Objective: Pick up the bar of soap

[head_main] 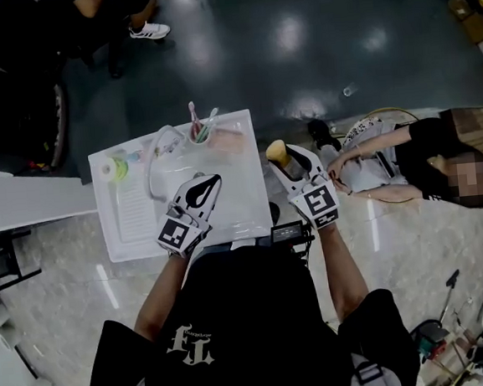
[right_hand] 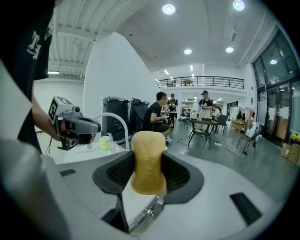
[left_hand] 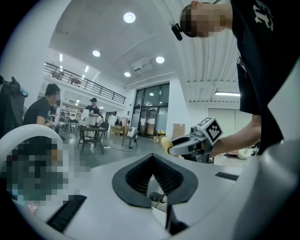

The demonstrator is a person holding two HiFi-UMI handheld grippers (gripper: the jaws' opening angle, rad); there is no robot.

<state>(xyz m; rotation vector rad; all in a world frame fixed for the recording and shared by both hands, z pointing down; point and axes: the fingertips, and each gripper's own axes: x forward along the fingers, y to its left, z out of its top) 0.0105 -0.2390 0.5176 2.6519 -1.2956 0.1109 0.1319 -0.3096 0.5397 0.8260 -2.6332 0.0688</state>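
Between the fingers (right_hand: 180,176) of the right gripper (head_main: 294,165) the bar of soap (right_hand: 148,161) is clamped upright, its rounded top past the fingertips. Left gripper (left_hand: 151,159) has its fingers closed together, nothing between them, above the white washbasin (head_main: 251,208).

Person's in a black short-sleeved tee (head_main: 251,300) with a white gothic-style logo (head_main: 192,345), lower middle of the head view. The left gripper (head_main: 211,182) and right gripper (head_main: 287,159) are both pale grey-white shells with black ribbed pads (left_hand: 136,177) inside. Each one has a black-and-white marker cube (head_main: 174,232) at the back.
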